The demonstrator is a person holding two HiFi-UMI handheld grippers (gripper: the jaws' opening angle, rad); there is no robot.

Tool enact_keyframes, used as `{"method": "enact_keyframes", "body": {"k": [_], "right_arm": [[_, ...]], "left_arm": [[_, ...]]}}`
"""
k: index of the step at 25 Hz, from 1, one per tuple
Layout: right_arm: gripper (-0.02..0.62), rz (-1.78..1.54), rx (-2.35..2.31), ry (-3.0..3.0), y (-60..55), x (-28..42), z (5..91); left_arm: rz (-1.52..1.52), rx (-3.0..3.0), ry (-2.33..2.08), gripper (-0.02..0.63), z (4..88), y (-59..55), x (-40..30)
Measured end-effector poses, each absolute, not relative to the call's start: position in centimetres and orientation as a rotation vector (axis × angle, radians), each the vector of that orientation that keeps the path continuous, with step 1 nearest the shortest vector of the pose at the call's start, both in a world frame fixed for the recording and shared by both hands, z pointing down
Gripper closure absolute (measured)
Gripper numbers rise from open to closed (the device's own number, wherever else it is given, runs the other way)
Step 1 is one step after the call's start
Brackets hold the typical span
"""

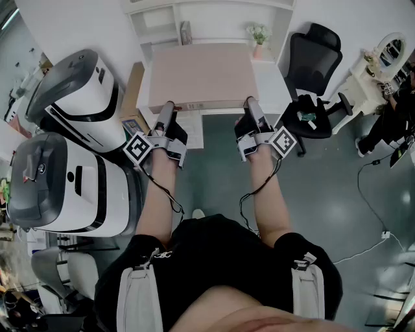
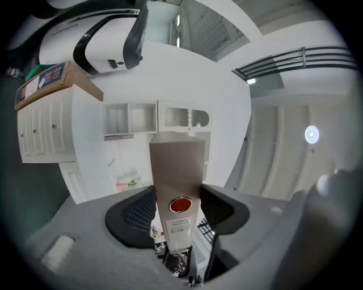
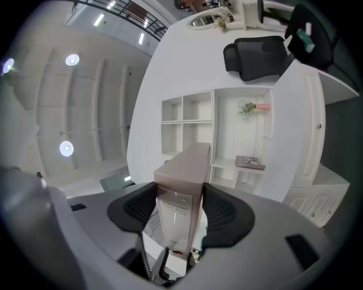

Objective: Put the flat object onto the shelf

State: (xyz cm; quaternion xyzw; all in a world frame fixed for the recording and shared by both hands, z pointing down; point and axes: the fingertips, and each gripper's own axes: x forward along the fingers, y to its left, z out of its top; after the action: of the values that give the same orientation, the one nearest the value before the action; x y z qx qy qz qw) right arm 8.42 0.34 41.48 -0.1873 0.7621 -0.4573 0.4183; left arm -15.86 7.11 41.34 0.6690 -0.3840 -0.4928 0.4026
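Note:
The flat object is a wide, pinkish-brown file box (image 1: pixel 201 76), held level in front of me by its near edge. My left gripper (image 1: pixel 166 107) clamps the near left corner and my right gripper (image 1: pixel 250 104) the near right corner. In the left gripper view the box's narrow side (image 2: pixel 177 170), with a red round label, fills the gap between the black pads of that gripper (image 2: pixel 178 205). The right gripper view shows the box (image 3: pixel 184 181) wedged the same way in the right gripper (image 3: pixel 181 210). The white shelf (image 1: pixel 214 18) stands just beyond the box's far edge.
The shelf holds a small plant in a pink pot (image 1: pixel 259 34) and a flat book (image 1: pixel 186 31). A white counter (image 1: pixel 271 83) lies below the box. Two big white machines (image 1: pixel 71 136) and a cardboard box (image 1: pixel 133 87) crowd the left. A black office chair (image 1: pixel 314 65) stands to the right.

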Motion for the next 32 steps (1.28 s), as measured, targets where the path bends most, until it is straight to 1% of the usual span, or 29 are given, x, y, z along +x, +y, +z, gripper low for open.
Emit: {"method": "enact_keyframes", "body": {"k": [13, 21, 32], "right_arm": [[0.344, -1.122, -0.480, 1.901, -0.6, 8.0, 42.0], [0.344, -1.094, -0.468, 1.906, -1.6, 6.2, 41.2], [0.345, -0.972, -0.473, 1.907, -2.7, 4.2, 38.7]], "left_arm": [[-1.215, 1.707, -0.944, 0.354, 41.5, 5.9, -16.2], [-1.209, 1.732, -0.931, 0.354, 40.7, 4.6, -18.1], [-1.197, 1.808, -0.842, 0.354, 38.6, 2.4, -20.4]]}}
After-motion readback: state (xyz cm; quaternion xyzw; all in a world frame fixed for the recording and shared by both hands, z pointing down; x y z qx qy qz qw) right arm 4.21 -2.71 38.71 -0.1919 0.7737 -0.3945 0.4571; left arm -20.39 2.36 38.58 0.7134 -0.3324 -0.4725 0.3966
